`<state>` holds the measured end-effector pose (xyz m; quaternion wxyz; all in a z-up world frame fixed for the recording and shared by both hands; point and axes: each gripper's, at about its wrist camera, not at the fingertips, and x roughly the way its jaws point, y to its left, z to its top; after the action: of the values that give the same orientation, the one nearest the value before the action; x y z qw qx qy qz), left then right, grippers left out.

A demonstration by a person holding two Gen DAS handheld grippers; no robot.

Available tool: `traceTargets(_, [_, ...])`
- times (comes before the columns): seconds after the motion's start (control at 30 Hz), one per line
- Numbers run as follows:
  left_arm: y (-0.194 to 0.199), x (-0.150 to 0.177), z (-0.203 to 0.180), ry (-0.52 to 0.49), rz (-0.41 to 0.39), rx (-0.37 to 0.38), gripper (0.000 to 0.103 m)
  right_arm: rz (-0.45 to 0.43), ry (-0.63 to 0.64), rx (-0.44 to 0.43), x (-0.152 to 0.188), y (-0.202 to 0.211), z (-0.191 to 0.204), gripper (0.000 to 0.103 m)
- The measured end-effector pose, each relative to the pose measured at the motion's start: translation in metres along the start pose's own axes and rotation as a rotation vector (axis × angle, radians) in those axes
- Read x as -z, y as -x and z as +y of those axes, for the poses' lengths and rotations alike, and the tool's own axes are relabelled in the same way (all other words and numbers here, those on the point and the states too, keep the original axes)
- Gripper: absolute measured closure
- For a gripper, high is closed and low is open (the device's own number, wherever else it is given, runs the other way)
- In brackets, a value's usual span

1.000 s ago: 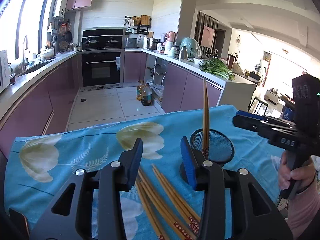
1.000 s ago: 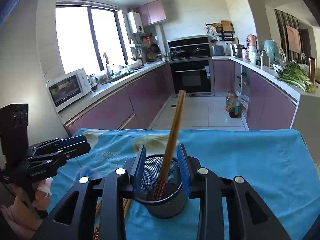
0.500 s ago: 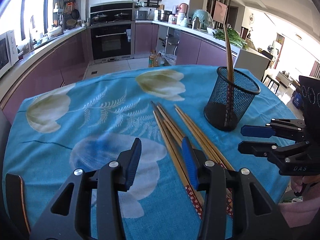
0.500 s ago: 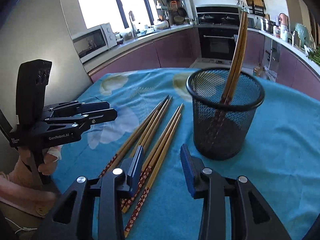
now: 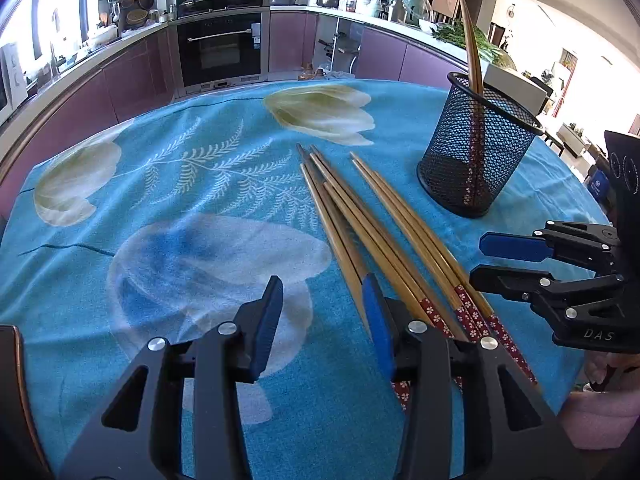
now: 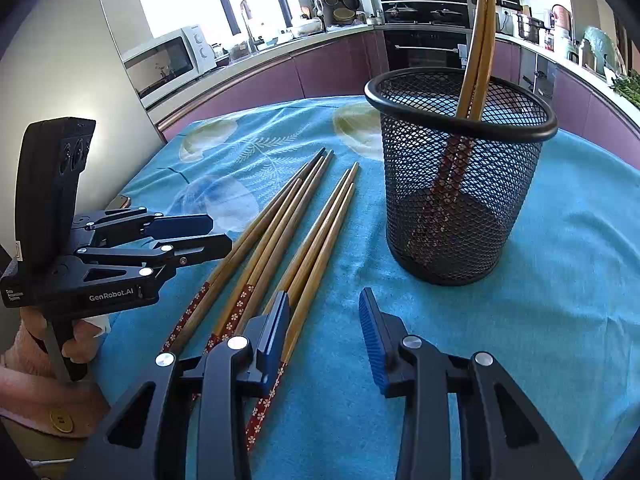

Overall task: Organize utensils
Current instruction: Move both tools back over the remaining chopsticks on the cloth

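Loose brown wooden chopsticks with red floral handles [image 6: 280,240] lie on blue floral-clothed bench [image 5: 180,200], beside black mesh cup [image 6: 460,184] holding one pair. Left tongs [image 5: 322,312], right tongs [image 6: 324,320]: open, empty. Chopsticks light, stiff, likely slippery; grip near handle end.

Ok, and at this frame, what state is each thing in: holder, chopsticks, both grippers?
Mesh holder: upright on the tablecloth.
Chopstick pair in holder: leaning on the rim, tips up.
Loose chopsticks: flat on the cloth, beside the holder.
Left gripper: open, empty.
Right gripper: open, empty.
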<state>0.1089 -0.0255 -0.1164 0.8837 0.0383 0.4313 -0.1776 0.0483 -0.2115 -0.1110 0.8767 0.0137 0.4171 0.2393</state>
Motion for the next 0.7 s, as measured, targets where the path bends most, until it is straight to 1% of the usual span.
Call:
traceTargets(0.13, [-0.002,-0.001,-0.001,-0.006,0.001,-0.001,0.063,0.001,0.002,0.008,0.001,0.0,-0.001,0.068])
traceTargets(0.2, [-0.004,-0.002,-0.001,-0.008,0.004,-0.004,0.061,0.004,0.002,0.011,0.002,0.0,-0.002,0.068])
traceTargets(0.33, [-0.008,-0.005,-0.002,-0.013,0.007,-0.016,0.062,0.005,0.004,0.013,0.001,-0.002,-0.001,0.068])
traceTargets(0.47, [-0.012,-0.007,-0.001,-0.015,0.009,-0.021,0.062,0.009,0.024,0.036,0.0,-0.003,0.002,0.069])
traceTargets(0.53, [-0.012,-0.007,0.002,-0.008,0.012,-0.014,0.064,0.011,0.033,0.054,-0.001,-0.004,0.004,0.069])
traceTargets(0.6, [-0.012,-0.006,0.002,-0.006,0.012,-0.011,0.067,0.016,0.037,0.073,-0.002,-0.004,0.004,0.075])
traceTargets(0.67, [-0.011,-0.005,0.002,-0.01,0.016,-0.01,0.07,0.021,0.041,0.089,-0.002,-0.005,0.003,0.079])
traceTargets(0.7, [-0.011,-0.004,0.002,-0.012,0.018,-0.011,0.07,0.023,0.039,0.09,-0.002,-0.005,0.003,0.08])
